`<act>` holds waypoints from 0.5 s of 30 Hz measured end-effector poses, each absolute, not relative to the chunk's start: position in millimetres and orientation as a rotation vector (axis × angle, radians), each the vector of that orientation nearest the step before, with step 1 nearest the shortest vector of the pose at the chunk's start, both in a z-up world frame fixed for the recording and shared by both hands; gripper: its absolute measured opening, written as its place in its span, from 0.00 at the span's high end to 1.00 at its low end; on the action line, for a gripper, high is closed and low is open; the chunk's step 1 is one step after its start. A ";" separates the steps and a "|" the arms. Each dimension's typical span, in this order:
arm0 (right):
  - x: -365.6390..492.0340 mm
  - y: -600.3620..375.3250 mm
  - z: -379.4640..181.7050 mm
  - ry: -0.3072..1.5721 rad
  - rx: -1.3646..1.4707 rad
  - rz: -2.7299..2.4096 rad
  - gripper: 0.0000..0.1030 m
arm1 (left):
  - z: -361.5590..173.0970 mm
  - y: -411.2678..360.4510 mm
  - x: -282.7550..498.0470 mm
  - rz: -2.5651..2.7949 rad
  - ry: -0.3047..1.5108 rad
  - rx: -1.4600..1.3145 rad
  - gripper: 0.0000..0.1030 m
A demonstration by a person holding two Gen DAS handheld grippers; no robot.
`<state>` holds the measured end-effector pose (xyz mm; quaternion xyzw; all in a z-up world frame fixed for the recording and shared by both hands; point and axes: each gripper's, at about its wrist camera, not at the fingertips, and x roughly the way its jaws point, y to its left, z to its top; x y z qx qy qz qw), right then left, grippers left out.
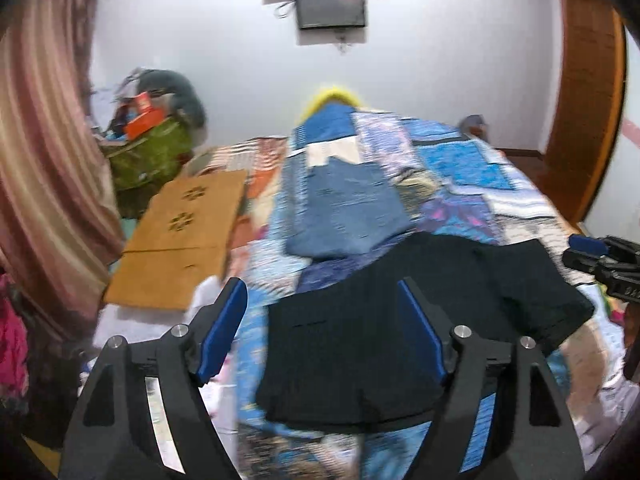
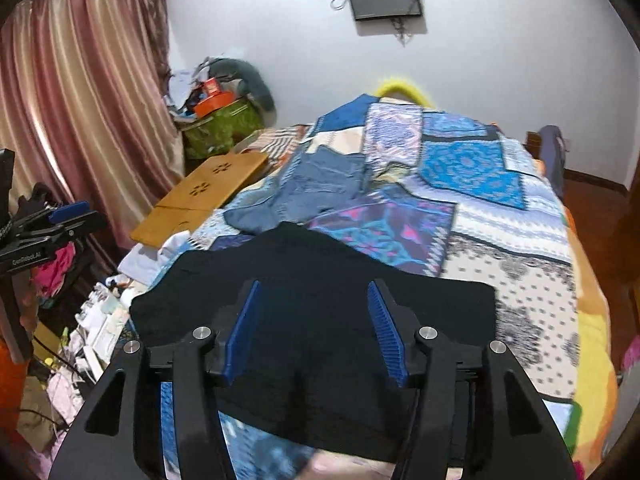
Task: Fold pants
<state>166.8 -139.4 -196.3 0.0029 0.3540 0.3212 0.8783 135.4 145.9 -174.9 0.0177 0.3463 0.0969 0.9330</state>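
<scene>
Dark, nearly black pants (image 1: pixel 360 340) (image 2: pixel 440 304) lie folded and flat on the near part of a blue patchwork bedspread (image 1: pixel 460 160) (image 2: pixel 472 168). My left gripper (image 1: pixel 322 284) hangs over their left half, open wide, with nothing between its blue pads. My right gripper (image 2: pixel 314 284) is over the pants too, open, its pads apart and not pressing on cloth. Each gripper also shows in the other's view: the right gripper (image 1: pixel 600 256) at the right edge, the left gripper (image 2: pixel 68 216) at the left edge. The views are blurred.
Folded blue jeans (image 1: pixel 344 208) (image 2: pixel 312 184) lie further back on the bed. A wooden lap board (image 1: pixel 184 236) (image 2: pixel 204 196) rests at the bed's left edge. Beyond it stand a green bag with an orange box (image 1: pixel 148 156) (image 2: pixel 220 128) and a pink curtain (image 2: pixel 80 100). Clutter (image 2: pixel 92 320) covers the floor at left.
</scene>
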 end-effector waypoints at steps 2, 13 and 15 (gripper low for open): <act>166.5 -124.2 -199.1 0.746 -0.003 0.689 0.50 | -182.6 166.3 129.4 0.237 0.728 0.032 0.25; 173.5 -78.8 -234.5 0.838 -0.043 0.692 0.49 | -288.1 219.0 117.5 0.196 0.958 -0.241 0.22; 174.2 -74.5 -241.0 0.859 -0.064 0.682 0.49 | -308.5 220.0 115.6 0.172 0.995 -0.315 0.22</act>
